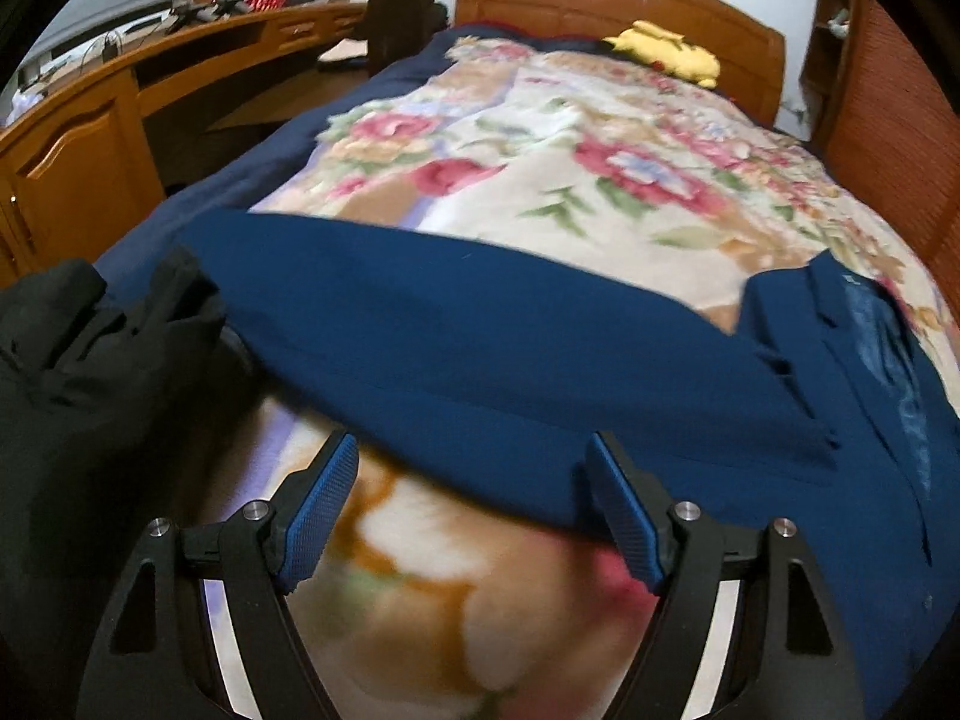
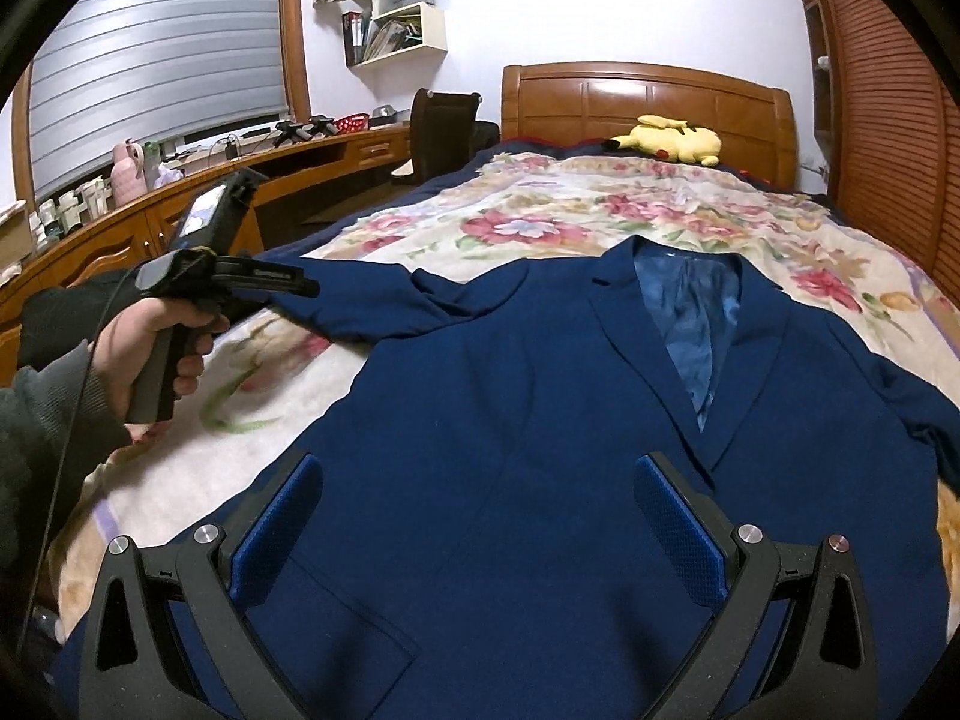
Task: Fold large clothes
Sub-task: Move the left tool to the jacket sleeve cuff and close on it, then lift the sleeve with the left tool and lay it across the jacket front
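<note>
A dark blue suit jacket (image 2: 540,390) lies face up on the floral blanket (image 2: 540,210), collar toward the headboard, with one sleeve (image 1: 420,312) stretched out sideways. My left gripper (image 1: 472,450) stands open just above the near edge of that sleeve, and its pads press on nothing. In the right wrist view a hand holds the left gripper (image 2: 300,287) at the sleeve's end. Low over the jacket's front panel my right gripper (image 2: 480,468) is open, with only flat cloth beneath it.
A black garment (image 1: 78,360) is heaped at the bed's left edge. A yellow plush toy (image 2: 672,141) rests by the wooden headboard (image 2: 648,96). A long wooden desk (image 2: 180,210) and a chair (image 2: 444,126) run along the left, and a slatted wardrobe door (image 2: 888,120) stands at the right.
</note>
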Demonstrator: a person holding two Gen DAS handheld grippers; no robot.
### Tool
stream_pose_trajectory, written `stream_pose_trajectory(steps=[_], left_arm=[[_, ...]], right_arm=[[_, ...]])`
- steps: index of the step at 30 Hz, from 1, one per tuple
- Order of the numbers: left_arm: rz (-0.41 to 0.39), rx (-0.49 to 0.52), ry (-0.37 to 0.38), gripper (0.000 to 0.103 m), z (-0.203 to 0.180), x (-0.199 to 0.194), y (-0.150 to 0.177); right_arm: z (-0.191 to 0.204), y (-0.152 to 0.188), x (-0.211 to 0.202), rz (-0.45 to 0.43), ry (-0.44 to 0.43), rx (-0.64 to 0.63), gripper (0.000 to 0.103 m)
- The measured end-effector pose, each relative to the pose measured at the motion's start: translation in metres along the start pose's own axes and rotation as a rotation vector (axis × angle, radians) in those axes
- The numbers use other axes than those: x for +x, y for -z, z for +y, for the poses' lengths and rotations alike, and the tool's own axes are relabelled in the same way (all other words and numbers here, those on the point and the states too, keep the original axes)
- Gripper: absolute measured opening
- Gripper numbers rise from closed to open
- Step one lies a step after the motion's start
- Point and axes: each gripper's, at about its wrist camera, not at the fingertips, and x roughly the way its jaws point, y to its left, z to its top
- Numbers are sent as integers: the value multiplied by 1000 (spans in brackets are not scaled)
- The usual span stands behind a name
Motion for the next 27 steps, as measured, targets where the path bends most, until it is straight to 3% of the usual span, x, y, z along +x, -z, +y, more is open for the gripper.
stream_pose_trajectory(steps=[2, 5, 6, 7, 12, 18, 27], left_arm=[[20, -17, -16, 79, 7, 10, 0], [49, -54, 18, 77, 16, 23, 1], [46, -67, 38, 66, 19, 24, 0], [51, -76, 60, 62, 21, 26, -1], [70, -66, 141, 8, 14, 26, -9], [-21, -1, 137, 3, -11, -13, -16], [-116, 238, 201, 3, -93, -108, 6]], right_arm=[[1, 0, 1, 6, -5, -1, 103], [2, 0, 3, 14, -11, -1, 103], [2, 0, 3, 16, -12, -2, 103], [2, 0, 2, 16, -13, -2, 103], [-1, 0, -1, 16, -28, 16, 103], [-1, -3, -11, 1, -31, 18, 103], [-22, -6, -36, -55, 8, 37, 103]])
